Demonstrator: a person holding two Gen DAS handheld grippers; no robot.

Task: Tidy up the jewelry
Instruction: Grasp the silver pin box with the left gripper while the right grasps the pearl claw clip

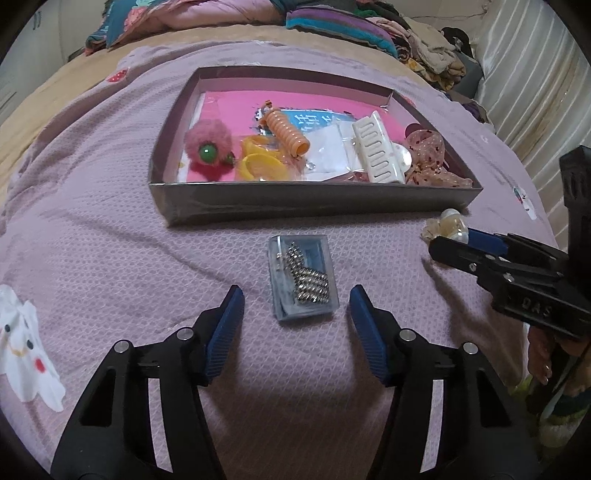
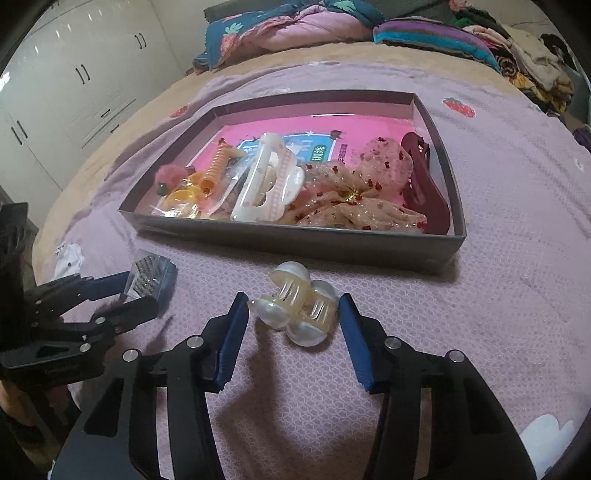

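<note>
A small clear plastic box (image 1: 303, 277) holding silvery beaded jewelry lies on the pink bedspread, between the blue pads of my left gripper (image 1: 296, 295). The pads stand clear of its sides, so the gripper is open. A pearl-and-amber hair claw (image 2: 295, 306) lies between the pads of my right gripper (image 2: 293, 300), which sit very close to its sides without visibly pressing. Behind both is a grey cardboard tray (image 1: 295, 201) with a white claw clip (image 1: 376, 151), an orange spiral tie (image 1: 286, 133) and a pink pompom (image 1: 207, 147). The clear box (image 2: 151, 282) also shows at the left of the right wrist view.
The tray (image 2: 295, 243) also holds a sheer floral bow (image 2: 354, 195) and a dark red claw clip (image 2: 424, 192). Folded bedding and clothes (image 2: 295, 26) pile up at the far end of the bed. White wardrobes (image 2: 74, 92) stand at the left.
</note>
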